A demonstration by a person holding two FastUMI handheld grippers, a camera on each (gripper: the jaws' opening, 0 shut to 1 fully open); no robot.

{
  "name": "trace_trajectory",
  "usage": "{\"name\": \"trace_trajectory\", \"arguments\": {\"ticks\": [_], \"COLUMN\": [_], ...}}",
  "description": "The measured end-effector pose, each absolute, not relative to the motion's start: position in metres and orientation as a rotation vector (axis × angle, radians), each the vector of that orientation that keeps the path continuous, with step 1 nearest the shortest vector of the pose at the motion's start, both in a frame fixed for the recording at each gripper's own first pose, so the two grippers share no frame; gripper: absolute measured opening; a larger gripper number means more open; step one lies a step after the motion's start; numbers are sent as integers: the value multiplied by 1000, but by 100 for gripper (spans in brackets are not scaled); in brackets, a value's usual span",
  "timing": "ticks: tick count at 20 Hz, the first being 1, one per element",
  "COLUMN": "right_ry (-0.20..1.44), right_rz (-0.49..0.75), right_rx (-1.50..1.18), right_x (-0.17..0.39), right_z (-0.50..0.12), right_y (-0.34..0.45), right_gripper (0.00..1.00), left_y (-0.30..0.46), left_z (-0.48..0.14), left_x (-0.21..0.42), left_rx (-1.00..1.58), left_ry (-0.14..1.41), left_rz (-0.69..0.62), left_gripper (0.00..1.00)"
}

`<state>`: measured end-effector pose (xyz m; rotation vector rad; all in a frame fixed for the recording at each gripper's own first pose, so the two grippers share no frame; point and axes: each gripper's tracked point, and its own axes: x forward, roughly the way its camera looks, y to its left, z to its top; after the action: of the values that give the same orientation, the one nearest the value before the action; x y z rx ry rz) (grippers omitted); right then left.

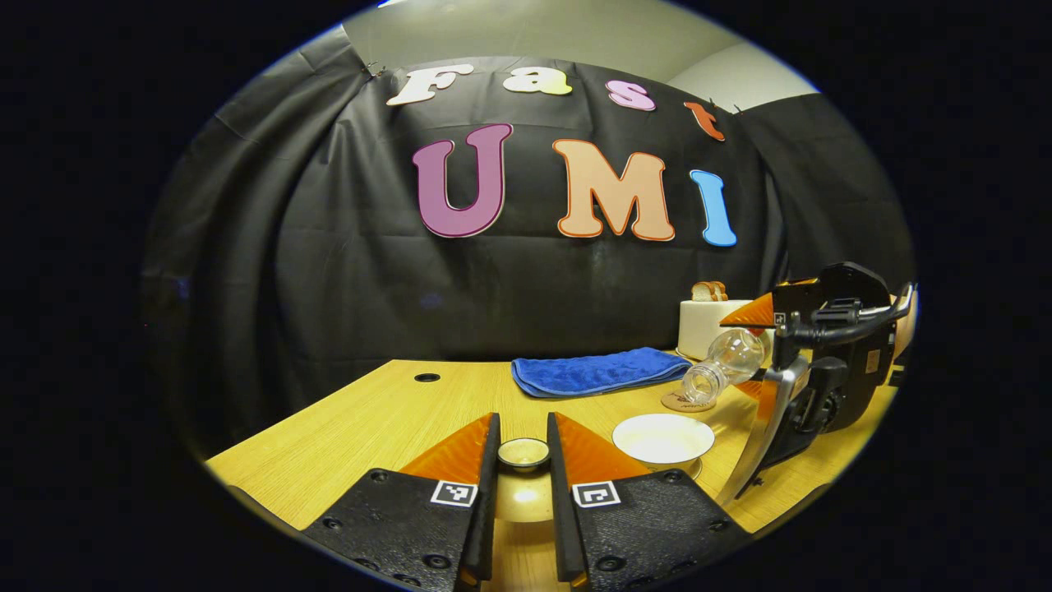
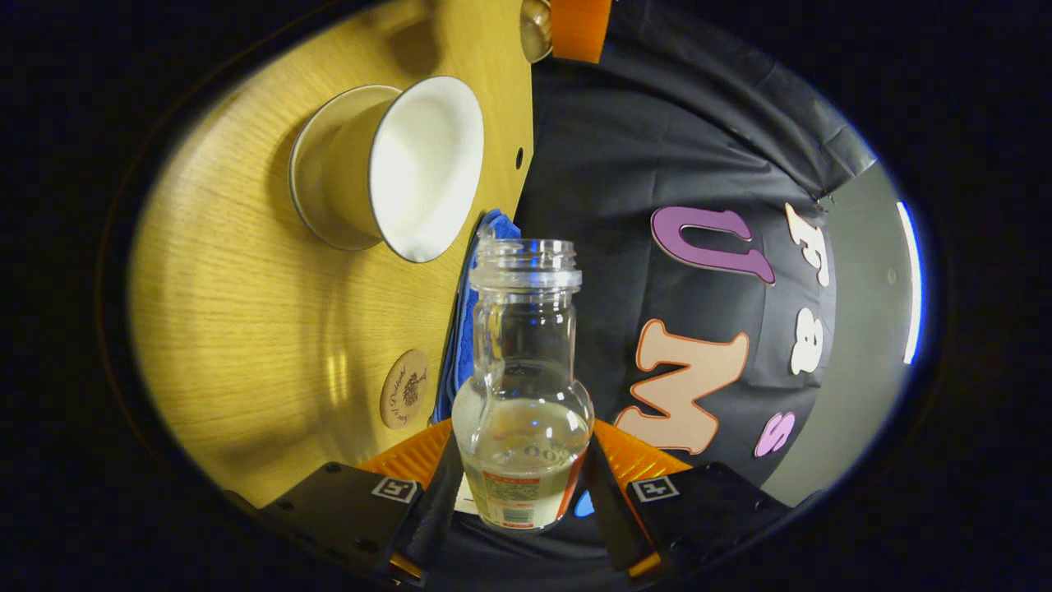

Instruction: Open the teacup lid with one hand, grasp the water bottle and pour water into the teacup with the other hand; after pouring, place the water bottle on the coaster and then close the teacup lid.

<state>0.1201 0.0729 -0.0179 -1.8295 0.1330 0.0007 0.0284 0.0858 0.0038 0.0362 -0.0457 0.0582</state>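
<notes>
The bottle is clear glass with a round belly, a narrower neck and a threaded, uncapped mouth; a little water lies in its belly and a label wraps its base. The right gripper clamps that base, both fingers pressed against it. In the left gripper view the bottle is tipped well over, mouth pointing down toward the cup and hanging above and just beyond it, near the coaster. The cup is a wide, flaring white bowl with a smooth glazed inside, standing open on the table, a pale wood-grain top with a small dark hole. In the right gripper view the cup rests on a saucer-like foot, and the coaster is a thin round wooden disc with dark print, lying flat beside a folded blue towel of plush cloth. The left gripper holds the lid, a small round piece with a pale rim, pinched between its nearly closed fingers just left of the cup.
</notes>
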Motion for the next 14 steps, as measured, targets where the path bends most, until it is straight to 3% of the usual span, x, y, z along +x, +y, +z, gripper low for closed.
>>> {"name": "trace_trajectory", "arguments": {"ticks": [14], "right_ry": [41], "right_rz": [-12], "right_rx": [-1969], "right_x": [116], "right_z": [-2], "right_y": [84], "right_gripper": [77], "left_y": [87], "left_z": [3], "left_x": [28], "left_rx": [34], "left_ry": [-47], "left_rz": [57], "left_gripper": [28]}}
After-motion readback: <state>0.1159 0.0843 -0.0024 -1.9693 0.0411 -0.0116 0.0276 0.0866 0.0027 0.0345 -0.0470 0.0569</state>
